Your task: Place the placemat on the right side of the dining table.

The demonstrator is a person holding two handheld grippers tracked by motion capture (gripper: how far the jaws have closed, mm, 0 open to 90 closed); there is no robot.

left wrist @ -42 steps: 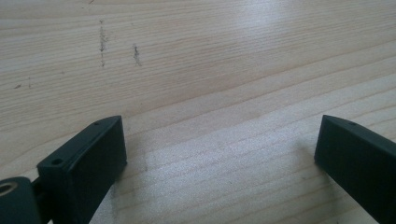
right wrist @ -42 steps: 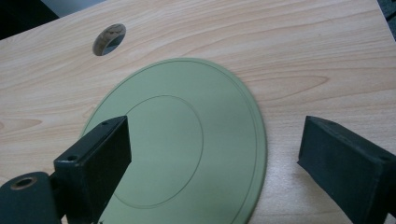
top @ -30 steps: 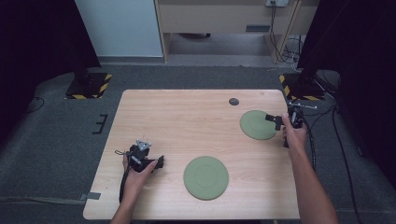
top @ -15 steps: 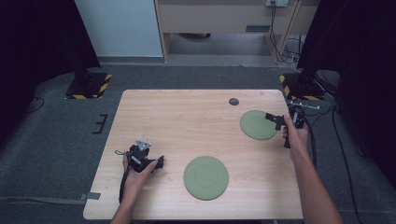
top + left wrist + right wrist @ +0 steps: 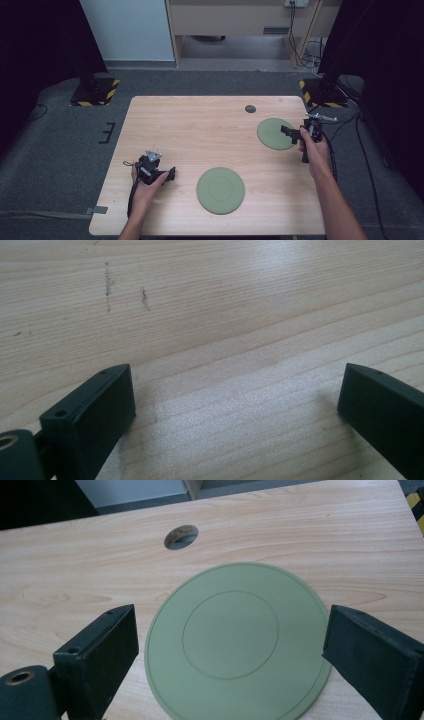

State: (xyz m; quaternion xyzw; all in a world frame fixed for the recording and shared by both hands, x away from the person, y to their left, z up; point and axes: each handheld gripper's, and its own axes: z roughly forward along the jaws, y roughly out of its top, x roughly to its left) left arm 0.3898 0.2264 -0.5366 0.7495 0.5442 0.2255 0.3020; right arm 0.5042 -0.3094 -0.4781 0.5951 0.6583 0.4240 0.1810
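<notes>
Fingers (image 5: 105, 645) apart — round plate (image 5: 237, 640) flat

Right gripper edges off the far plate's rim

Over the last second the right gripper (image 5: 287, 132) has crept toward 4 o'clock, down and slightly outward across the small green plate (image 5: 274, 133) at the table's 2 o'clock side. Its tips now sit at the plate's 3 o'clock edge, and its jaws are spread wide to either side of the plate.

Table (image 5: 210, 125) is evenly lit from above (surroundings left dark); glare is seen on wood in left gripper view, jaws blurred.
</notes>
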